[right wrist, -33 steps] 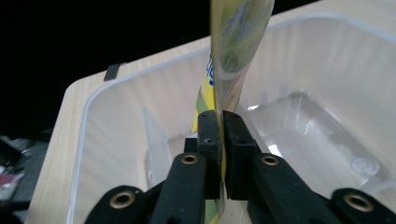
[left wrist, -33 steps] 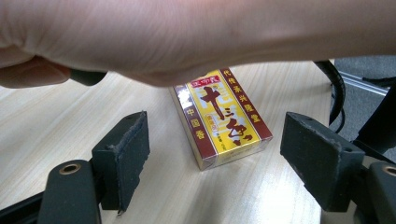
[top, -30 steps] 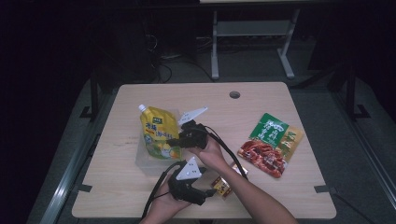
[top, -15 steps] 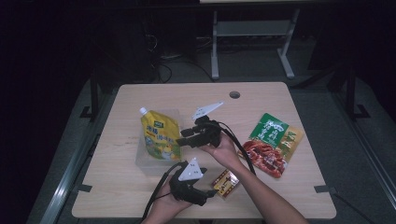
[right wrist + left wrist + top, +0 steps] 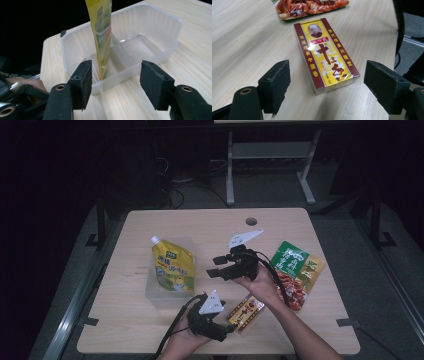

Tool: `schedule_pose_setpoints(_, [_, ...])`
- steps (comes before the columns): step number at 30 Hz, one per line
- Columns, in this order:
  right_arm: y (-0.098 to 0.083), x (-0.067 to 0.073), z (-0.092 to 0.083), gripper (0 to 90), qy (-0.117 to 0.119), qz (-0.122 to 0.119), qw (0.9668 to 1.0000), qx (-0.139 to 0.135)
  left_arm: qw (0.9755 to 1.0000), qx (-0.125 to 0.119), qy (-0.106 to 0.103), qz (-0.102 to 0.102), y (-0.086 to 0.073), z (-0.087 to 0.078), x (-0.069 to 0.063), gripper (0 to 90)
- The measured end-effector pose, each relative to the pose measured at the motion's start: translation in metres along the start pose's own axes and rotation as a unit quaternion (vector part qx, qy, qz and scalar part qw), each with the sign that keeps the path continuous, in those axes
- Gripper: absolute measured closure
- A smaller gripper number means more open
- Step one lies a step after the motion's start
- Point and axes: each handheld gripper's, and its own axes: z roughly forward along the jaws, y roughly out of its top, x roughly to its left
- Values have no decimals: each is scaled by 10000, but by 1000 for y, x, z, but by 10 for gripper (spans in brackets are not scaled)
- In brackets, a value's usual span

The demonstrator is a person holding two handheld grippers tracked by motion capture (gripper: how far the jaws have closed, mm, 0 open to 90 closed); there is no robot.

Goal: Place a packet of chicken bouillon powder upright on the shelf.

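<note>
Packing a Clear Tray: Pouch Set Down, Box Lined Up

Standing well apart with nothing between them, the jaws of the right gripper (image 5: 113, 85) have just been opening, and they are now framing the clear plastic tray (image 5: 160, 27) from its near side. Between the pads' line of sight, the yellow spouted pouch (image 5: 101, 30) is standing on edge inside the tray, leaning against the inner divider; that divider appears to be what is keeping the soft pouch upright, so the gripper is judged to be free to draw off. In the high view the right gripper (image 5: 216, 266) is hovering just to the right of the tray (image 5: 150, 292), apart from the pouch (image 5: 172, 267).

The left gripper (image 5: 325, 82) is likewise holding its jaws wide, gripping nothing. Its two pads are flanking the near end of the yellow-and-maroon box (image 5: 324, 52), which is lying flat on the wooden table (image 5: 244, 32) with its long axis running away from the jaws, an alignment that suits a pinch across the narrow width. In the high view that box (image 5: 246, 311) is resting below and to the right of the tray, just beside the left gripper (image 5: 227, 329).

Farther right of the tray, the green-and-red snack bag (image 5: 296, 272) is lying flat, untouched, probably awaiting its turn.
</note>
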Motion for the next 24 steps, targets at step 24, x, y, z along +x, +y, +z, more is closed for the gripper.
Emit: schedule_pose_setpoints(24, [-64,-10,-80,337,-934,356,9950,72,9971,646,401,24,6,41,-16,196])
